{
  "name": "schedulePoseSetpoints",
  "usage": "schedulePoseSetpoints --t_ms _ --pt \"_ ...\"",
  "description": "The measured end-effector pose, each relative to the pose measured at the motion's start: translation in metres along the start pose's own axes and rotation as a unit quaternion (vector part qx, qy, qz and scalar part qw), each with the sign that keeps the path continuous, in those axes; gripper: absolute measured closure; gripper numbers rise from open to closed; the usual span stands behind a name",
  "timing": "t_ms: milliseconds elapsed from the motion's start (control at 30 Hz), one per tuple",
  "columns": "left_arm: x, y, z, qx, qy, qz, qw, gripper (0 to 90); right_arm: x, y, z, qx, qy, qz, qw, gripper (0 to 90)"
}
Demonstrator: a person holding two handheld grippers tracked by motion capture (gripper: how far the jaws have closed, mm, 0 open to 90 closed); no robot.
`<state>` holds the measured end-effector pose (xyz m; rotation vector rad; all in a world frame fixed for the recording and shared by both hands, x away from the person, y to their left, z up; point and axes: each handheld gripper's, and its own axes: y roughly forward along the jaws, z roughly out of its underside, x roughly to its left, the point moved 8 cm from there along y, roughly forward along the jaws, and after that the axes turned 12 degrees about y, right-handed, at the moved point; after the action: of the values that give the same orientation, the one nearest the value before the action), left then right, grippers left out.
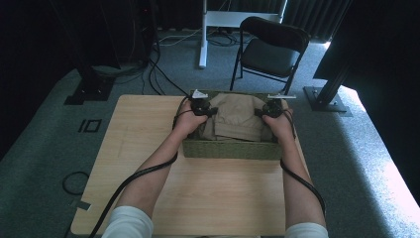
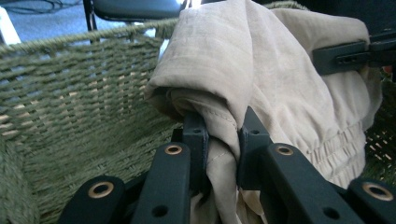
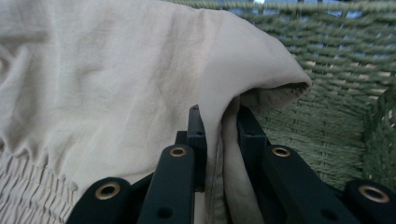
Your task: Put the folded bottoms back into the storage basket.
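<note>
A beige folded garment (image 1: 238, 118) lies in a green woven basket (image 1: 233, 148) at the far middle of the wooden table. My left gripper (image 1: 210, 111) is shut on the garment's left edge, and the cloth (image 2: 243, 84) is pinched between its black jaws (image 2: 223, 140). My right gripper (image 1: 260, 112) is shut on the right edge, with a fold of the garment (image 3: 116, 84) clamped at its tips (image 3: 219, 126). The other gripper's jaw (image 2: 355, 53) reaches in at the right of the left gripper view. The garment's elastic gathered band (image 3: 28, 186) shows low in the right gripper view.
The basket's woven walls (image 2: 74, 93) (image 3: 336, 70) stand close around both grippers. The light wooden table (image 1: 213, 198) stretches toward the person. A black folding chair (image 1: 272, 49) and a white desk leg (image 1: 203, 34) stand beyond the table on grey carpet, with cables (image 1: 74, 182) on the floor.
</note>
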<state>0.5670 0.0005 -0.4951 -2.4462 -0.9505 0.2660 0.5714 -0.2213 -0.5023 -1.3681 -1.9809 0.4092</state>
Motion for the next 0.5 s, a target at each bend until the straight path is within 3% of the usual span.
schedulePoseSetpoints --t_ms 500 --pt "0.008 0.029 0.031 0.045 -0.009 -0.021 0.9987 77.9 -0.013 0.034 0.017 0.032 0.012 0.025 0.9991 79.2"
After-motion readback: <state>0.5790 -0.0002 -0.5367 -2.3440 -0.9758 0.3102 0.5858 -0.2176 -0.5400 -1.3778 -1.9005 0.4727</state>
